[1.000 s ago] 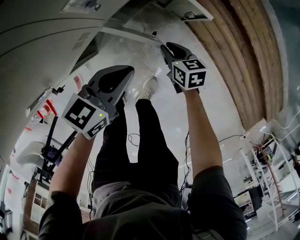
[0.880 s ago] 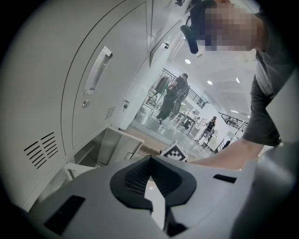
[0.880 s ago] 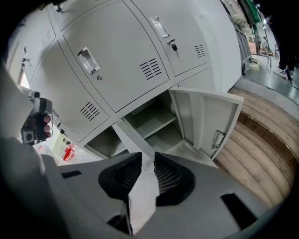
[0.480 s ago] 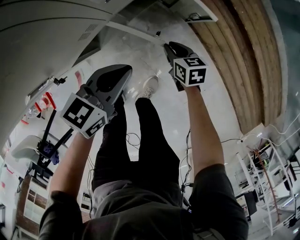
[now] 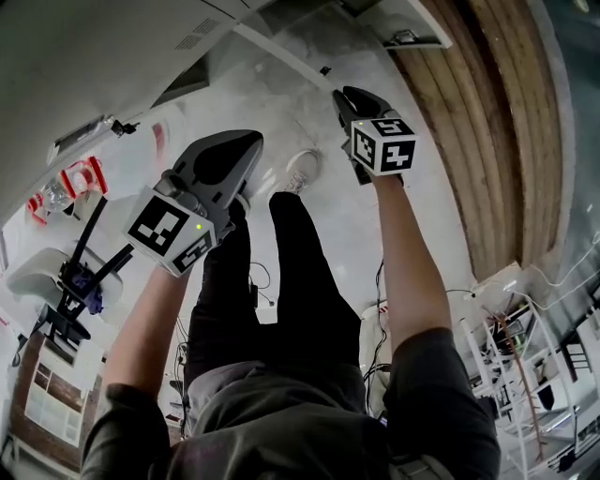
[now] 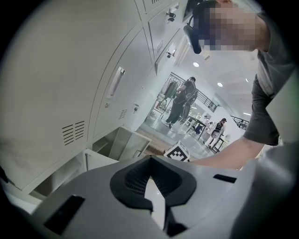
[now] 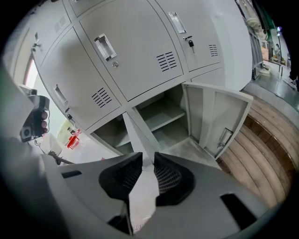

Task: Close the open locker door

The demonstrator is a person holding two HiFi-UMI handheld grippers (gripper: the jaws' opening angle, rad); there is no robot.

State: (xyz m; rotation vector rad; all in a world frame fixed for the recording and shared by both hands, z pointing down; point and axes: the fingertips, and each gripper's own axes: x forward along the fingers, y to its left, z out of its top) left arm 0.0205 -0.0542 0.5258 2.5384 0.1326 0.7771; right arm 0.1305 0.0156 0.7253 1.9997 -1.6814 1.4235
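A bank of grey lockers (image 7: 135,51) fills the right gripper view. In its bottom row one door (image 7: 217,116) stands swung wide open to the right, with a shelf (image 7: 163,114) inside. A second bottom door (image 7: 136,135) shows edge-on just beyond my right gripper (image 7: 148,158), which is slightly open and holds nothing. In the head view the open door (image 5: 403,23) lies at the top, above the right gripper (image 5: 349,98). My left gripper (image 5: 246,145) hangs over the person's legs, away from the lockers. Its pads (image 6: 135,175) meet at the tip, shut and empty.
A wooden floor strip (image 5: 497,122) runs along the right. Red extinguishers (image 5: 80,178) and a black stand (image 5: 80,277) are at the left. Cables (image 5: 267,277) lie on the floor and white racks (image 5: 525,366) stand at the lower right. Other people (image 6: 182,100) stand far off.
The head view has swung, so the lockers and the open door slide up and to the right. Both grippers stay almost where they were.
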